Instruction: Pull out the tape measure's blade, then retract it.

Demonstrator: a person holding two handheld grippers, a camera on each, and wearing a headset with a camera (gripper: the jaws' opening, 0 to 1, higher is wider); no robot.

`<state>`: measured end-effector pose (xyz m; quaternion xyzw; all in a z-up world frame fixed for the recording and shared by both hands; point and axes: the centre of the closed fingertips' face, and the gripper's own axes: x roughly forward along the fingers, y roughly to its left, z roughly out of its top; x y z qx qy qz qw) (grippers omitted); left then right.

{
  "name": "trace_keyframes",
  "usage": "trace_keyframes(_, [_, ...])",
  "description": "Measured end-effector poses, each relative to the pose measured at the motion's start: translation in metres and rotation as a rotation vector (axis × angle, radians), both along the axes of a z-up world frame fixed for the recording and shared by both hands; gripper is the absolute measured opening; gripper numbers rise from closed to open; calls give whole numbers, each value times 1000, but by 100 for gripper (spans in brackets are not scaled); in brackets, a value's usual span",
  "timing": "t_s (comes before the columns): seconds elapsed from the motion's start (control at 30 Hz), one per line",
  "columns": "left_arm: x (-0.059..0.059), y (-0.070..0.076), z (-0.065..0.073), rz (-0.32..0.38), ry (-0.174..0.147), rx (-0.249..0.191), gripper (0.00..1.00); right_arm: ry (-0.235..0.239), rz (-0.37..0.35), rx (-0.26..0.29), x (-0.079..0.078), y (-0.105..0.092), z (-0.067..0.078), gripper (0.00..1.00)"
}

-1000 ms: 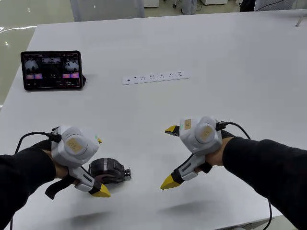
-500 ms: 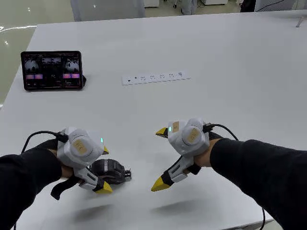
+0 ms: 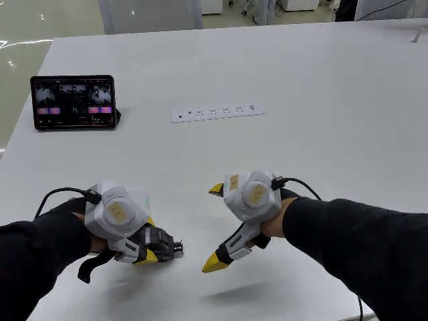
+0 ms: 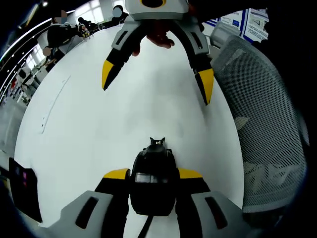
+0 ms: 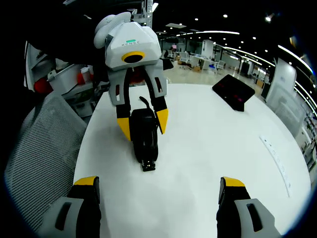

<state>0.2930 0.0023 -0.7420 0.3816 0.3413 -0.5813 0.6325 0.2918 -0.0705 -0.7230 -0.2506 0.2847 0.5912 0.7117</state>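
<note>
Left tool: My left tool (image 3: 150,239) is clamped on the tape measure (image 3: 162,239). One yellow tip presses on each side of its black case.
Tape measure: It is at the near left part of the white bench (image 3: 321,100), low down, right in front of my left hand. I cannot tell if it rests on the bench or hangs just above it.
Right tool: My right tool (image 3: 215,226) is spread wide, with bare bench between its two yellow tips. It faces the tape measure from the other side, near it but not touching it.
Blade end: In the left gripper view the little hook (image 4: 157,142) sits right at the front of the case. It points across at the right tool.
Arms: Dark sleeves (image 3: 348,234) cover both arms. A black cable (image 3: 57,192) comes off the back of the left tool.
Far left: A tablet (image 3: 72,100) stands propped up with its screen lit, well apart from both tools.
Middle of the bench: A white power strip (image 3: 215,110) lies flat, far beyond the tools.
Beside the bench: In the left gripper view a grey mesh chair (image 4: 257,99) stands just past the bench edge.
</note>
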Motion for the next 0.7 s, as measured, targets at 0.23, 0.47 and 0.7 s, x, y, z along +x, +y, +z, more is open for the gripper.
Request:
trace_keyframes(0.23, [0, 0, 1, 17, -2, -5, 30, 3, 7, -10, 3, 3, -5, 100])
trace_keyframes(0.47, [0, 1, 2, 25, -4, -11, 30, 20, 0, -15, 5, 10, -16, 100])
trace_keyframes(0.7, [0, 1, 1, 34, -3, -1, 30, 23, 15, -23, 5, 20, -23, 100])
